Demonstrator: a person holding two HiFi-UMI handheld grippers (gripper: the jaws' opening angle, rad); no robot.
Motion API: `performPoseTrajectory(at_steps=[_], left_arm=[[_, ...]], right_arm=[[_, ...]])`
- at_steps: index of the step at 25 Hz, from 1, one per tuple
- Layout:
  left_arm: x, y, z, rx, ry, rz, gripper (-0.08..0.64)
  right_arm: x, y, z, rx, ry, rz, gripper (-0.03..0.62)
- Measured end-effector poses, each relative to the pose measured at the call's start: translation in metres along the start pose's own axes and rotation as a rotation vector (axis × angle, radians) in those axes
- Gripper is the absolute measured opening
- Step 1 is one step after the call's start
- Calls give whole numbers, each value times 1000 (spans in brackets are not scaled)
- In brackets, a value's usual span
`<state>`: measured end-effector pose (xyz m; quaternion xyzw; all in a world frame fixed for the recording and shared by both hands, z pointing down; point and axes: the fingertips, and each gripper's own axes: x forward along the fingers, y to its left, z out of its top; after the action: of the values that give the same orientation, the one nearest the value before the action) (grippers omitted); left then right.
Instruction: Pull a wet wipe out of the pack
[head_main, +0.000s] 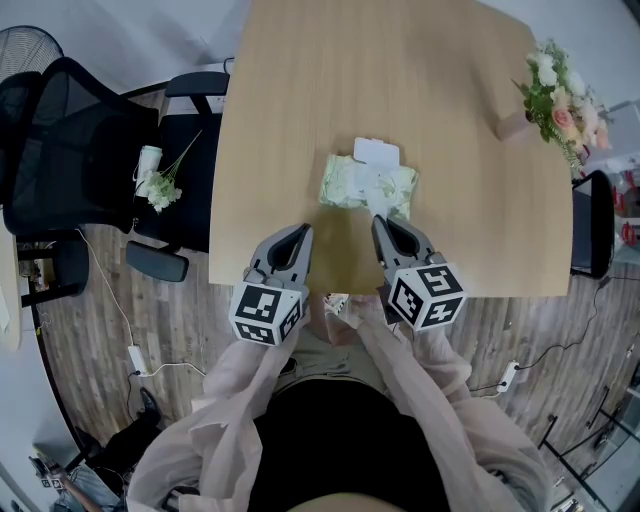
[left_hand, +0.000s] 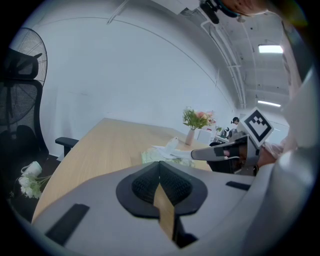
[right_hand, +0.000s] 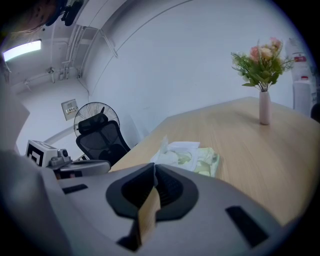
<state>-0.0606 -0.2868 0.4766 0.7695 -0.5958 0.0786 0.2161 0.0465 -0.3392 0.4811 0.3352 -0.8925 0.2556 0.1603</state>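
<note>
Approach step; nothing pulled yet. Pack (head_main: 366, 186) lies flat on the desk (head_main: 300, 90), flap (head_main: 377, 152) open, wipe (right_hand: 163, 146) poking up. It sits just ahead of the right hand-held gripper (head_main: 381, 223) and ahead-right of the left hand-held gripper (head_main: 302, 232). Both are pressed together, empty.

Next, probably: right spreads and pinches the wipe; left steadies the pack.

Pale wood desk; vase (head_main: 556, 95) far right. Chair (head_main: 70, 150) and fan (head_main: 25, 45) left; plank floor (head_main: 80, 330).
</note>
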Motion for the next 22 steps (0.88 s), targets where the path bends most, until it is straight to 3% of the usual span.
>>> performPoseTrajectory(at_steps=[22], left_arm=[[-11, -10, -6, 6, -6, -15, 9]], right_arm=[[-20, 5, -19, 8, 12, -21, 11]])
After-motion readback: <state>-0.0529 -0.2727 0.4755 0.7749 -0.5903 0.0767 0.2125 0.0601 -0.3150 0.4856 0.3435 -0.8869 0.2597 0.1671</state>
